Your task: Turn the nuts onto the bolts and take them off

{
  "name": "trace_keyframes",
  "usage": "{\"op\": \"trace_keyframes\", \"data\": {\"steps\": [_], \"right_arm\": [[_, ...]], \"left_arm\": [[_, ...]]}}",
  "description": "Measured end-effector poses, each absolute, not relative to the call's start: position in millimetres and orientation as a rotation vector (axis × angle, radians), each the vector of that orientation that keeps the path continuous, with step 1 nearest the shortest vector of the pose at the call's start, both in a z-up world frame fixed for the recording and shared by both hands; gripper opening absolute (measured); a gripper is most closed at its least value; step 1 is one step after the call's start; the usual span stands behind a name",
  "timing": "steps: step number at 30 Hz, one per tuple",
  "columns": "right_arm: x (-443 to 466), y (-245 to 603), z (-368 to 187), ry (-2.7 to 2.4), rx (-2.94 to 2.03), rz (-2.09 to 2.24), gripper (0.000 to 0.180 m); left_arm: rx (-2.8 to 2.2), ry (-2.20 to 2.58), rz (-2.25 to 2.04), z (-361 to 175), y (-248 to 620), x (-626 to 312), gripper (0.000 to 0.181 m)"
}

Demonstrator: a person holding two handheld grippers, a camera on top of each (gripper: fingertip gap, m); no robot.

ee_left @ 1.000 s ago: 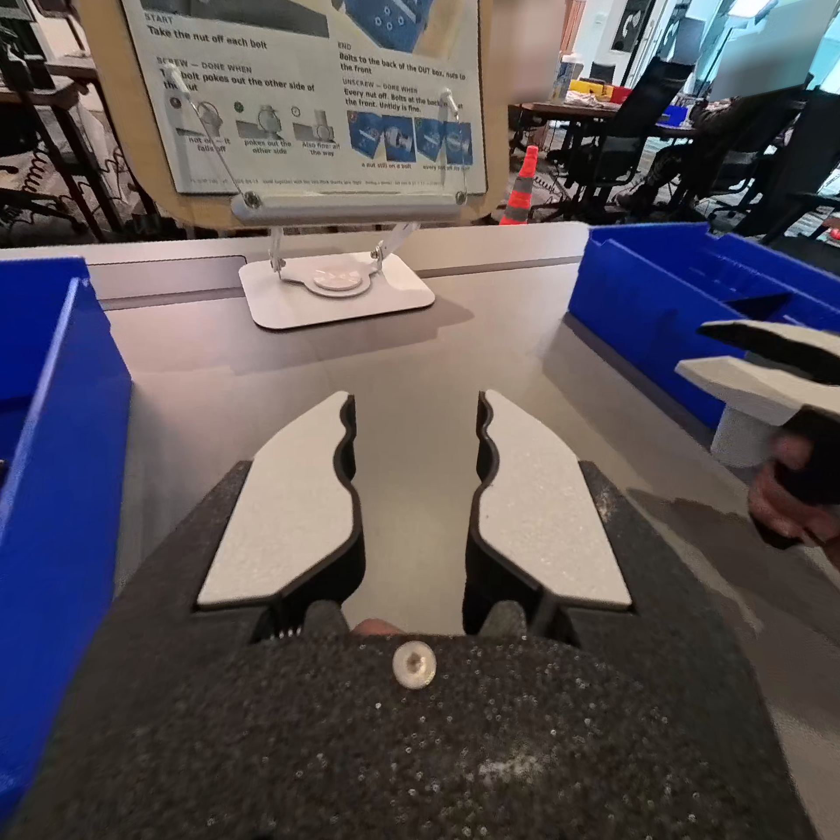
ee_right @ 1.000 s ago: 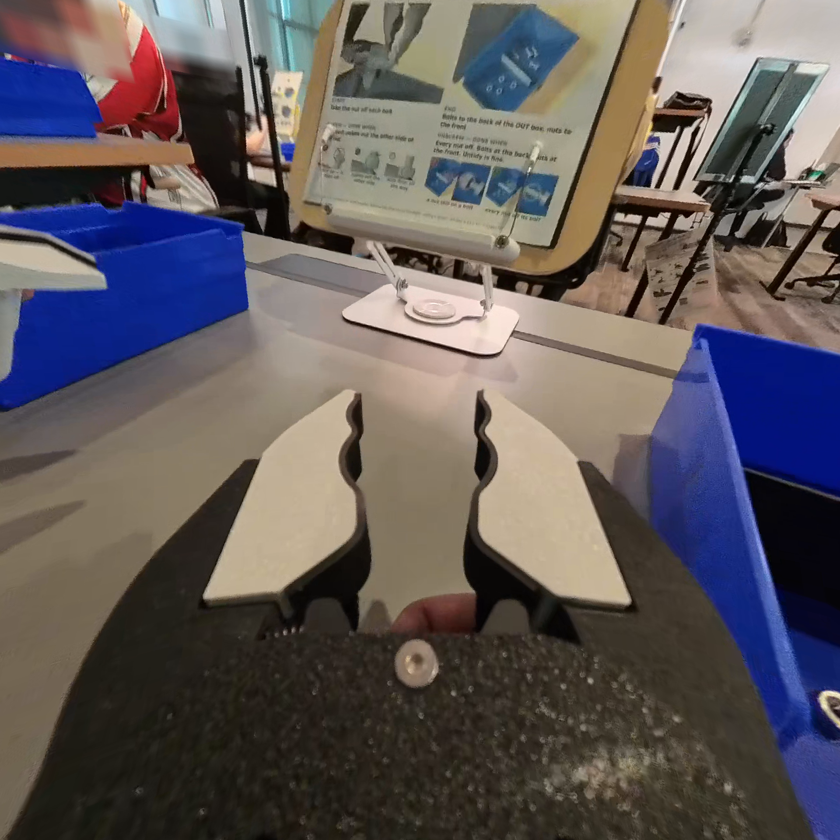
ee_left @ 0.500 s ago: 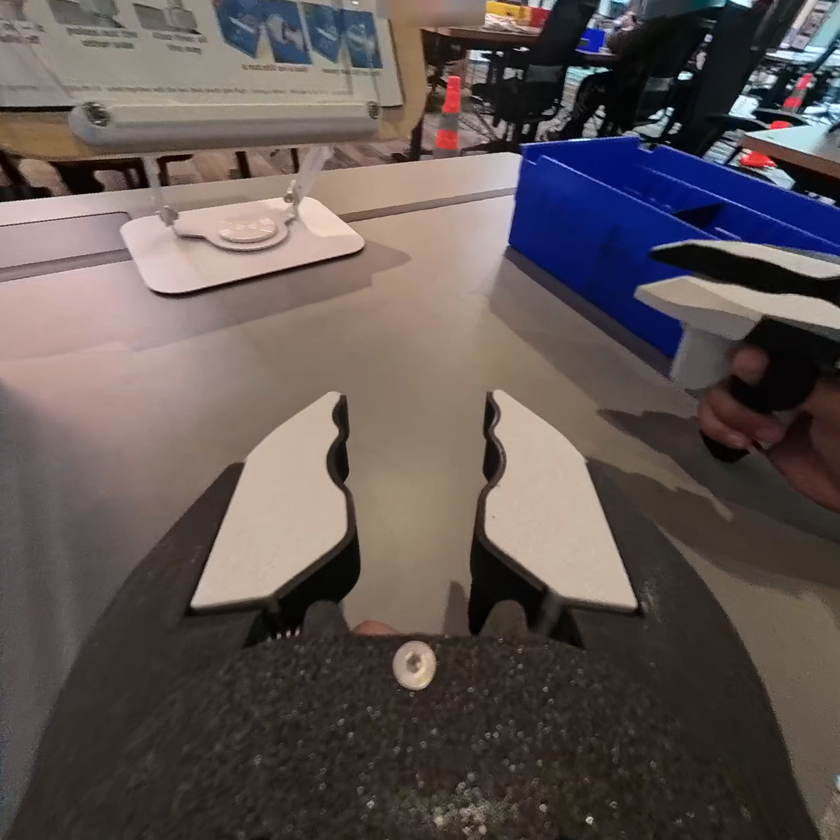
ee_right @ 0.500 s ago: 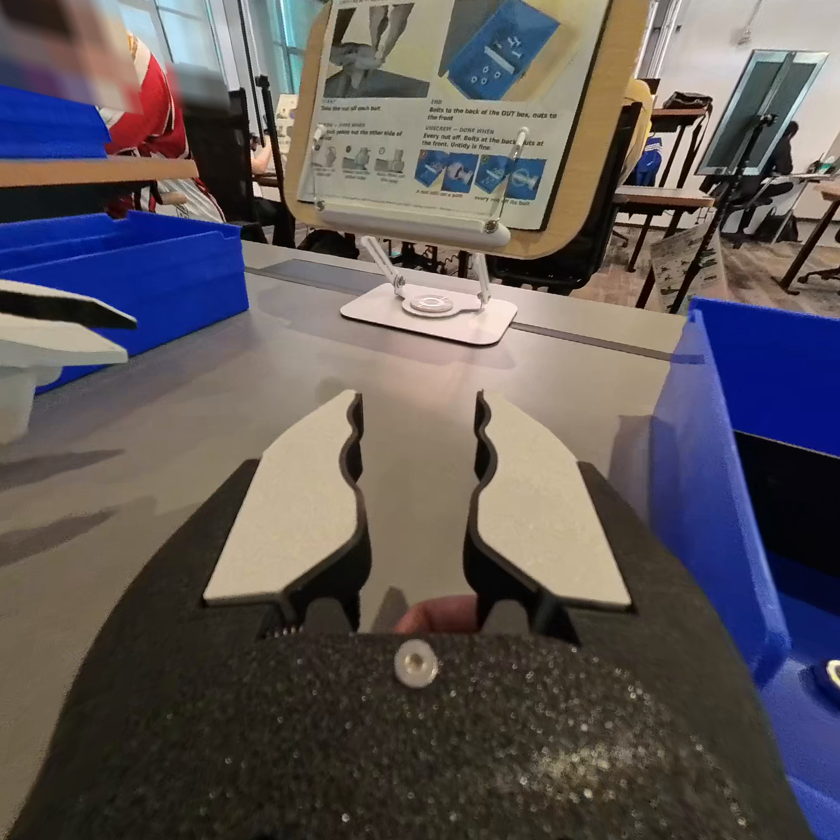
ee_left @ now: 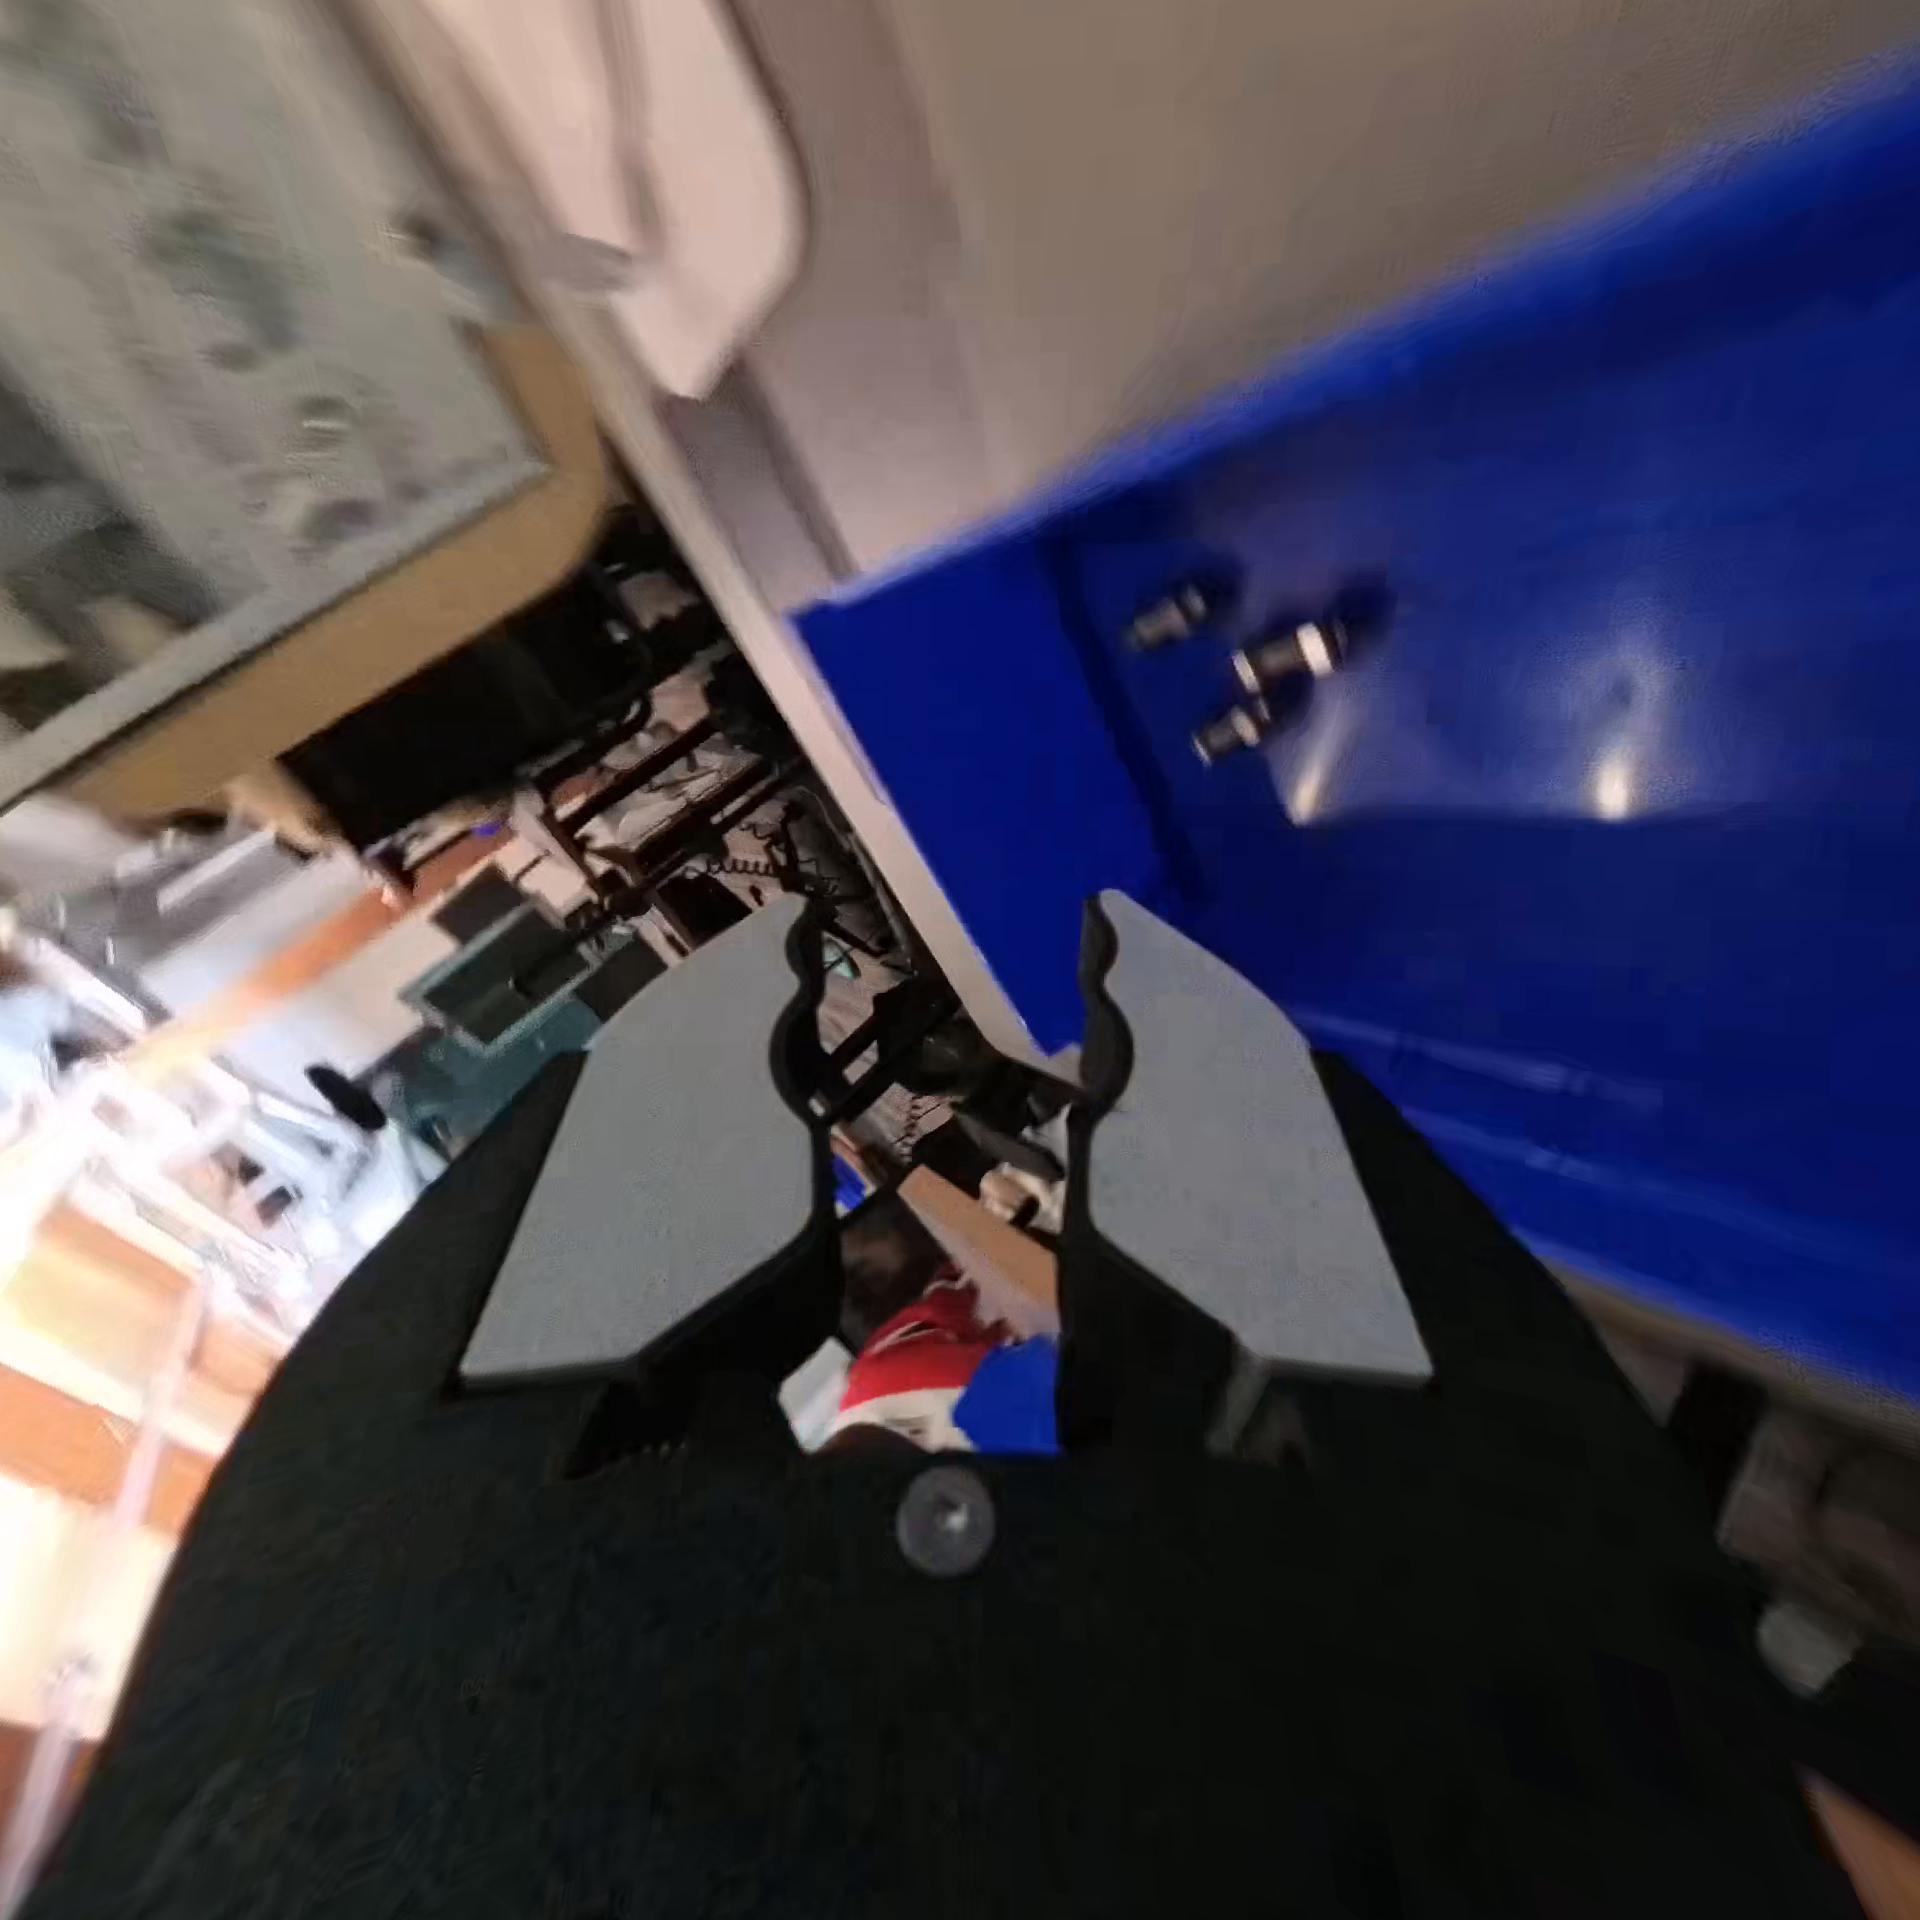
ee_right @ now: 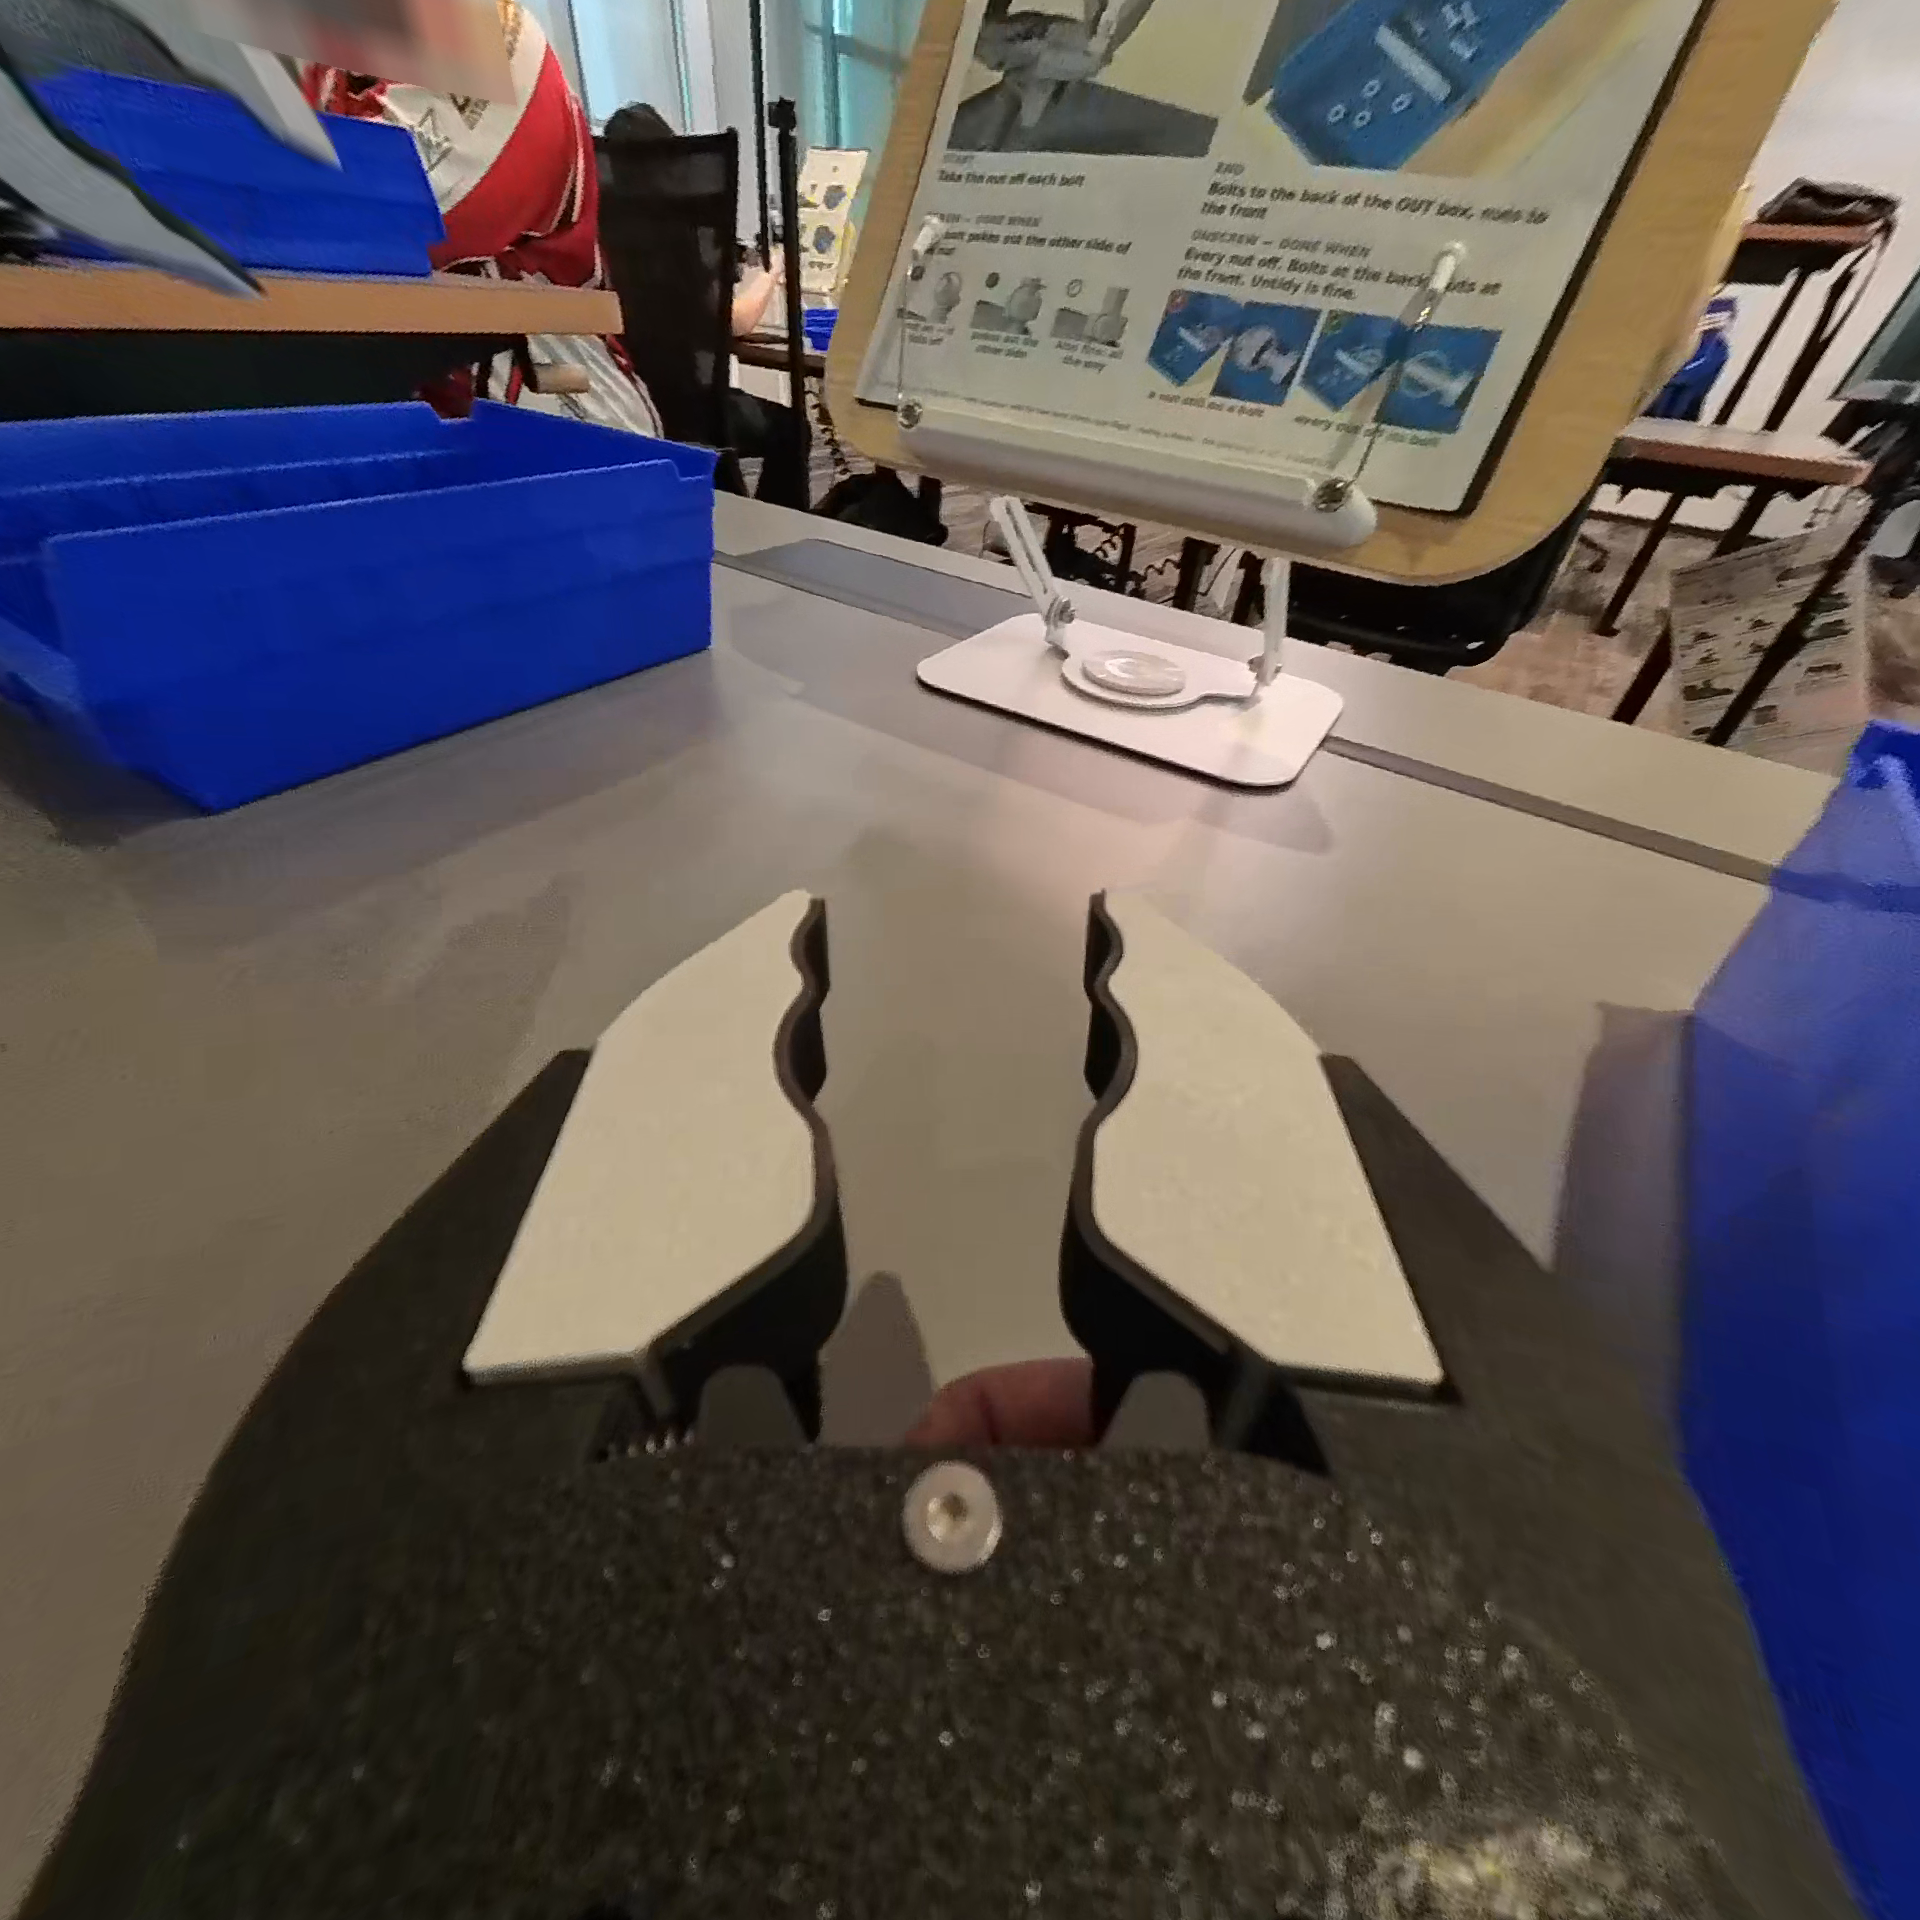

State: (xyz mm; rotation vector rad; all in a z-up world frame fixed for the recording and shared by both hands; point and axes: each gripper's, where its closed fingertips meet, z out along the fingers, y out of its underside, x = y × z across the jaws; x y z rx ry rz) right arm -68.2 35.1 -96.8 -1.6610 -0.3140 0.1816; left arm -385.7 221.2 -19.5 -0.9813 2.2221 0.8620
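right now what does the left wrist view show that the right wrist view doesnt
Only the left wrist view: three small metal bolts lying inside a blue bin, seen tilted and blurred, with the left gripper open and empty.
Only the right wrist view: the right gripper open over bare grey table, and the stand's white base.
Both: the instruction board, blurred in the left view, and blue bins.

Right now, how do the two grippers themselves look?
Both match: the left gripper and right gripper each have a black, grainy, speckled body, one round silver screw at its centre, and two light grey flat fingers with wavy black-rimmed inner edges. No cables show.
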Motion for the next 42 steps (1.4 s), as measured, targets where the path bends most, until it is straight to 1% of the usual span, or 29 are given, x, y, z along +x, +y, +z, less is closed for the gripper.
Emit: {"op": "trace_keyframes", "data": {"steps": [4, 6, 9, 15, 19, 25, 29, 30, 31, 37, 42], "right_arm": [[-67.1, 36.9, -98.4, -0.295, -1.675, 0.246, 0.047], [-62.7, 37.9, -98.2, -0.258, -1.678, 0.296, 0.047], [-53.5, 39.8, -97.3, -0.182, -1.679, 0.384, 0.046], [-41.3, 43.3, -95.1, -0.075, -1.667, 0.519, 0.047], [-42.3, 45.7, -96.5, -0.074, -1.672, 0.529, 0.047], [-47.5, 50.2, -99.0, -0.078, -1.686, 0.555, 0.046], [-47.0, 51.3, -100.5, -0.069, -1.694, 0.572, 0.045], [-46.6, 51.3, -100.5, -0.066, -1.693, 0.576, 0.044], [-46.5, 51.4, -100.7, -0.064, -1.693, 0.582, 0.044], [-48.3, 50.8, -101.2, -0.074, -1.700, 0.582, 0.042], [-49.7, 47.5, -100.3, -0.086, -1.697, 0.581, 0.042]], "left_arm": [[-0.759, 2.564, 0.901, -68.3, 259.9, -420.4, 0.047], [-0.598, 2.680, 0.881, -89.2, 272.4, -424.3, 0.045], [-0.447, 2.803, 0.823, -115.8, 287.7, -424.7, 0.048], [-0.382, 2.977, 0.681, -151.8, 302.1, -428.8, 0.050], [-0.352, 3.046, 0.622, -162.6, 308.9, -433.0, 0.050], [-0.325, 3.097, 0.537, -174.5, 312.8, -431.9, 0.044], [-0.308, 3.133, 0.453, -190.0, 303.7, -436.2, 0.033], [-0.292, 3.140, 0.435, -191.0, 302.4, -436.8, 0.025], [-0.319, 3.154, 0.420, -190.9, 303.3, -437.9, 0.019], [-0.639, 3.110, 0.437, -189.7, 302.7, -440.3, 0.017], [-0.897, 2.911, 0.444, -180.1, 295.2, -435.1, 0.017]]}}
